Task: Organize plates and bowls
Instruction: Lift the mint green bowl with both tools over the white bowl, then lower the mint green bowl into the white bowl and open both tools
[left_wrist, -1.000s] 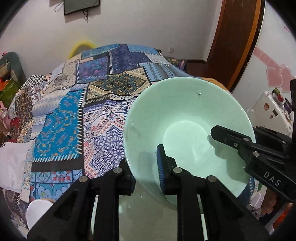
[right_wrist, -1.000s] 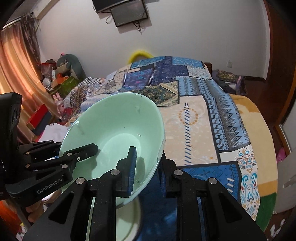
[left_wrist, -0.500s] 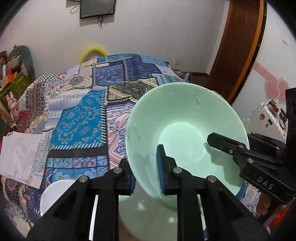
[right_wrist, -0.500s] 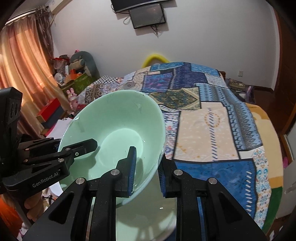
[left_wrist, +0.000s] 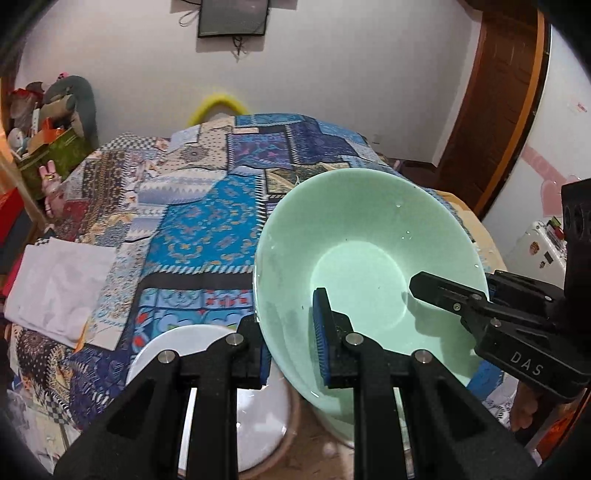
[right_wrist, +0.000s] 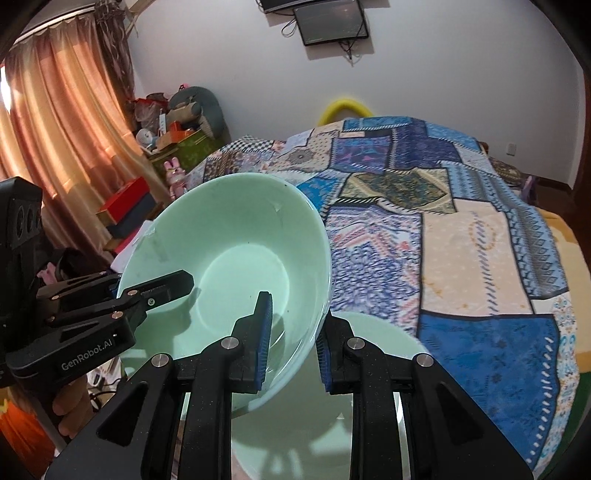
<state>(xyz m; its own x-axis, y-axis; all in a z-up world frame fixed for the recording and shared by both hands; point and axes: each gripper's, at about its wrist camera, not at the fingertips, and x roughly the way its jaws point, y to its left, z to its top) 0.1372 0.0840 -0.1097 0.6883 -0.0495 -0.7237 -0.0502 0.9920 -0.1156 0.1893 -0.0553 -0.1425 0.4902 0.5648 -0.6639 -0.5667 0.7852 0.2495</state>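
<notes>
A pale green bowl (left_wrist: 369, 266) is held in the air between both tools, tilted so that its hollow faces the cameras. In the left wrist view the left tool (left_wrist: 290, 347) is clamped on the bowl's rim at about 7 o'clock of the bowl: one blue-padded finger (left_wrist: 320, 332) lies inside the hollow and the other presses the outer wall. The right tool (left_wrist: 443, 295) is seen reaching in from 4 o'clock, its upper finger inside the bowl.

In the right wrist view the bowl (right_wrist: 236, 266) sits at the 11 o'clock side of the right tool (right_wrist: 293, 343), which is closed on the rim at about 5 o'clock of the bowl, one finger (right_wrist: 264, 328) within and one outside. The left tool (right_wrist: 155, 288) enters from 9 o'clock and grips the opposite rim.

Below the held bowl, at 6 o'clock, a second green bowl (right_wrist: 369, 369) is seen; whether the two touch cannot be told. A white plate (left_wrist: 177, 350) lies at 8 o'clock in the left wrist view. Behind everything, at 12 o'clock, a bed with a patchwork cover (right_wrist: 443, 221) is spread, and a screen (right_wrist: 332, 20) is fixed on the wall.
</notes>
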